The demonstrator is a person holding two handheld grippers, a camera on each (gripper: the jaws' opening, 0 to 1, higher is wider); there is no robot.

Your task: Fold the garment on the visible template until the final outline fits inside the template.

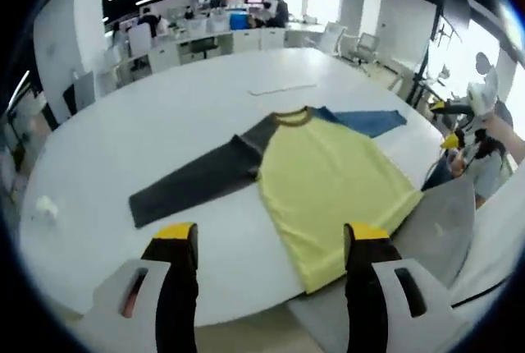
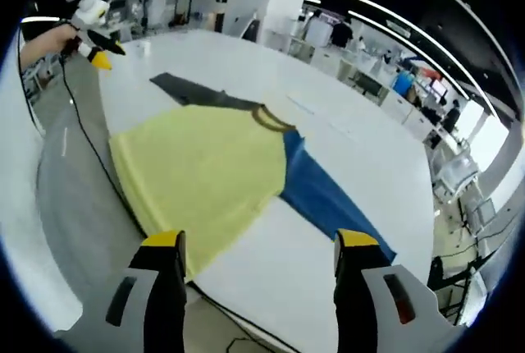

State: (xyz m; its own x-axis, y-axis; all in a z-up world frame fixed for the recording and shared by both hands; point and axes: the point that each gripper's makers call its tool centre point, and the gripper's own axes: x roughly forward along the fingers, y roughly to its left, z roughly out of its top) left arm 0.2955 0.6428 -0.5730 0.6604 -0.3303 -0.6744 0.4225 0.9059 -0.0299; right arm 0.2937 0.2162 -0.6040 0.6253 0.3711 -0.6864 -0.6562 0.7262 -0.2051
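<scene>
A long-sleeved shirt (image 1: 328,176) lies spread flat on a broad white table (image 1: 164,115), its yellow body hanging slightly over the near edge, its grey sleeve (image 1: 197,179) and blue sleeve (image 2: 328,201) stretched out to either side. Bare tabletop lies open on all sides of it, with a thin flat strip (image 1: 283,88) lying well beyond the collar. The left gripper (image 1: 271,246) and right gripper (image 2: 256,256) hover with jaws apart off the near edge, nothing between them and the cloth. A black cable (image 2: 86,135) trails along the table's edge beside the yellow hem. Chairs (image 1: 361,45) and desks stand well behind the table.
</scene>
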